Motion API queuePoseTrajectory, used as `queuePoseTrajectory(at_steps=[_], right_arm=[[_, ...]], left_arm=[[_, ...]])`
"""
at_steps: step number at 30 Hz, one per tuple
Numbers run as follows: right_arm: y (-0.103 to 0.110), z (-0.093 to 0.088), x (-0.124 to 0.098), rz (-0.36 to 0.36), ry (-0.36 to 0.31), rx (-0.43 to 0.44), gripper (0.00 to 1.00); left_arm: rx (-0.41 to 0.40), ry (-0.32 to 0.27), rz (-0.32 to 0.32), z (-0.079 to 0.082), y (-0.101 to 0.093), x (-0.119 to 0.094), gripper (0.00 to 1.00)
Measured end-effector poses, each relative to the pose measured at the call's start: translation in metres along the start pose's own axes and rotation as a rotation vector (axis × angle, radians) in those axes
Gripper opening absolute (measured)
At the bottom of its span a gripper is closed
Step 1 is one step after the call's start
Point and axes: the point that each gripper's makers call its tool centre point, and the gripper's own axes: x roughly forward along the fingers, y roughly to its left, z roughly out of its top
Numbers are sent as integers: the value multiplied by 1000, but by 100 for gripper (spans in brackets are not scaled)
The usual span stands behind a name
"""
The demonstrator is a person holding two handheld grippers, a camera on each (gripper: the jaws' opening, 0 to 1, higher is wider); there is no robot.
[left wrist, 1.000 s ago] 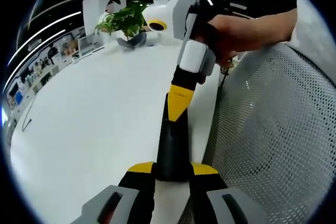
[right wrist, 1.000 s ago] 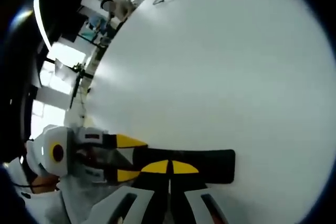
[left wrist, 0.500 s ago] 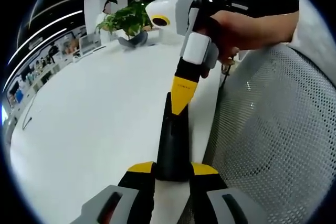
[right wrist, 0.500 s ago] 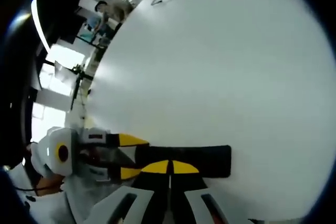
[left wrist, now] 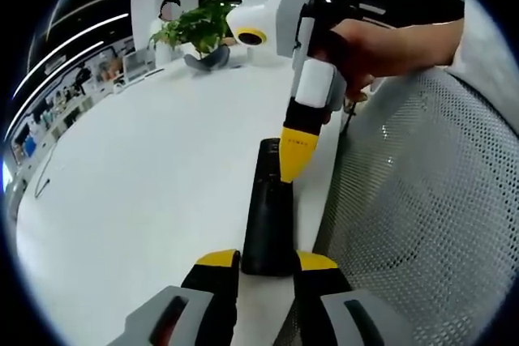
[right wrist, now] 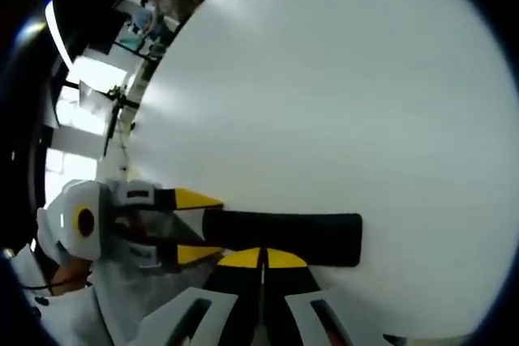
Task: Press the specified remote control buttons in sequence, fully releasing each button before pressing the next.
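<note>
The left gripper (left wrist: pixel 266 269) is closed on the near end of the black remote control (left wrist: pixel 268 208), pinning it flat on the white table (left wrist: pixel 146 200), presumably so that presses cannot shift it. The remote extends straight ahead from these jaws. The right gripper (left wrist: pixel 293 169) has its yellow tips brought together into a single pressing point, resting at or just above the remote's far half; contact cannot be confirmed.

An open office: a long white table (left wrist: pixel 146 176), a mesh chair back (left wrist: pixel 422 200), a potted plant (left wrist: pixel 195 30), ceiling strip lights (left wrist: pixel 73 46).
</note>
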Motion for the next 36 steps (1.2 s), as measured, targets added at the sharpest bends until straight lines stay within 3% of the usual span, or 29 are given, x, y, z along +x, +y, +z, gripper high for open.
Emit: queuePoseTrajectory(at_steps=[10, 24, 31, 36], right_arm=[[-1, -1, 1, -11, -3, -22, 0], [3, 2, -1, 46, -13, 37, 0], [10, 11, -1, 64, -68, -9, 0], [13, 11, 5, 62, -57, -32, 0]], left_arm=[[10, -2, -4, 0, 0, 0, 24], [14, 0, -7, 0, -1, 0, 23], [19, 4, -12, 0, -3, 0, 23], [23, 4, -18, 0, -4, 0, 23]])
